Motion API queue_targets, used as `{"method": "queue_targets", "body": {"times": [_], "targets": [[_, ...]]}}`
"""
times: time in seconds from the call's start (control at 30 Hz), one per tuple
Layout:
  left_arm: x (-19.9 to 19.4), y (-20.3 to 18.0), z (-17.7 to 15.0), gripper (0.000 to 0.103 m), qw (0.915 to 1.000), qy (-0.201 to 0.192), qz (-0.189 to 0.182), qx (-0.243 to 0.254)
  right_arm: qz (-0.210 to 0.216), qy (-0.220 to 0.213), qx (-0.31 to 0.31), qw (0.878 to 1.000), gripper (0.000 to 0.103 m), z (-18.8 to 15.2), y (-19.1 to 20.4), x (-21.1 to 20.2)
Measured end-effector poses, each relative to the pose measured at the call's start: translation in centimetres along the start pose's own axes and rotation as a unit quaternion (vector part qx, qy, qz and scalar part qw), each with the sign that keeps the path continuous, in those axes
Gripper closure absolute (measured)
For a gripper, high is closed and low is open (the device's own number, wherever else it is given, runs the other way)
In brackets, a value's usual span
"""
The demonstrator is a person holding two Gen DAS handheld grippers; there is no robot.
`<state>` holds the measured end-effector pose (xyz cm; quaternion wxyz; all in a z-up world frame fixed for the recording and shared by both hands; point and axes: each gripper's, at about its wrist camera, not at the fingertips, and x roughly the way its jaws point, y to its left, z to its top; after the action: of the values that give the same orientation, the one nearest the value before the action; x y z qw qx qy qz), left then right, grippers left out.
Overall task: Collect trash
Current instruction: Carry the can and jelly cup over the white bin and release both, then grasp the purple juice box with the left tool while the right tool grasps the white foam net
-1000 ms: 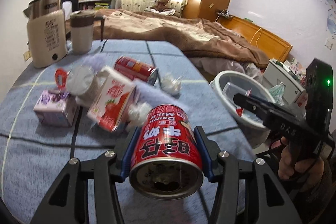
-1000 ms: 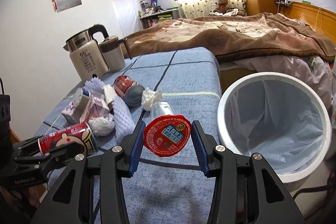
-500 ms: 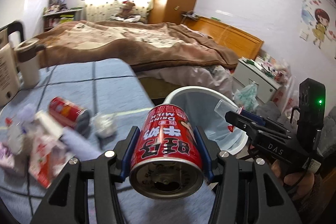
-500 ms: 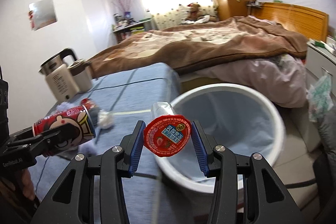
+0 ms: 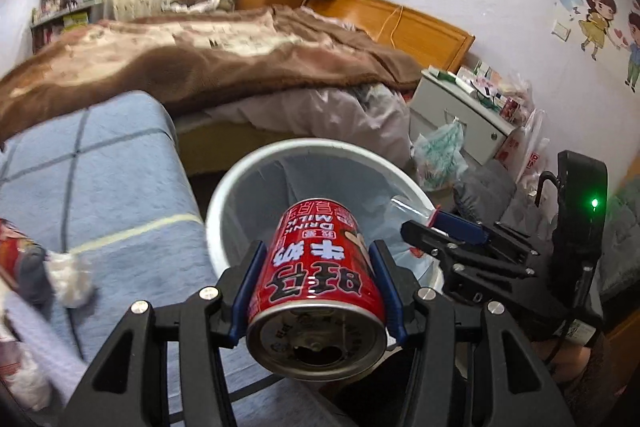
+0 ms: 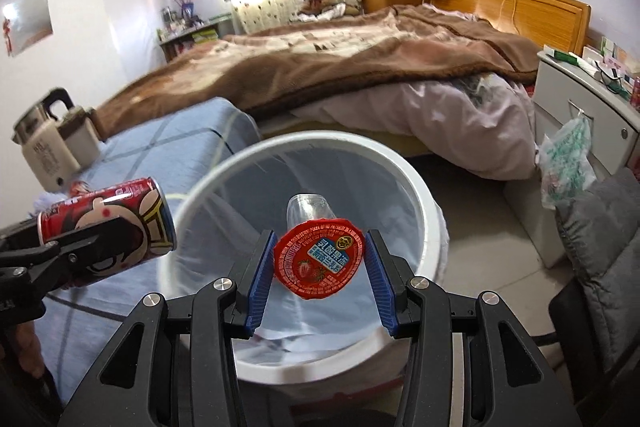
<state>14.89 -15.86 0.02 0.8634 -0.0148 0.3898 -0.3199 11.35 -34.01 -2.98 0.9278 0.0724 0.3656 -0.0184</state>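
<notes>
Bin [image 6: 426, 203] now beneath both loaded tools.

The trash left on the table [image 5: 120, 195] is blurred and edge-cropped.

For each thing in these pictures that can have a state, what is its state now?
left gripper: shut on the red can, held lying, opened top toward the camera
right gripper: shut on the jelly cup, red lid on
trash bin: open, lined with a bag
kettle: upright on the table
</notes>
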Motion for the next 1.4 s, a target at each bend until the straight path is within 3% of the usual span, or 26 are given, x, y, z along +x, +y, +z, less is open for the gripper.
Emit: {"method": "queue_targets", "body": {"times": [0.3, 0.37, 0.43, 0.6, 0.9, 1.4], "targets": [[2.7, 0.2, 0.1, 0.046, 0.9996, 0.025, 0.005, -0.01, -0.008, 0.027, 0.005, 1.0, 0.057, 0.1, -1.3, 2.0], [2.6, 0.0, 0.2, 0.038, 0.9997, 0.023, 0.007, -0.008, -0.007, 0.025, 0.008, 1.0, 0.052, 0.0, -1.5, 2.0], [2.5, 0.1, 0.2, 0.038, 0.9997, 0.022, 0.005, -0.009, -0.008, 0.024, 0.012, 1.0, 0.043, -0.1, -1.7, 2.0], [1.9, 0.4, 0.1, 0.037, 0.9998, 0.013, 0.01, -0.014, -0.005, 0.021, 0.03, 0.999, 0.043, -0.2, -1.8, 1.7], [-2.2, 1.8, -0.9, 0.036, 0.9993, -0.022, 0.019, -0.025, 0.01, -0.004, 0.026, 1.0, 0.043, -0.1, 0.2, -0.4], [-10.2, 7.0, -4.7, 0.034, 0.9902, -0.083, 0.091, -0.064, 0.07, -0.04, -0.002, 0.997, 0.043, -0.5, 7.5, -3.4]]}}
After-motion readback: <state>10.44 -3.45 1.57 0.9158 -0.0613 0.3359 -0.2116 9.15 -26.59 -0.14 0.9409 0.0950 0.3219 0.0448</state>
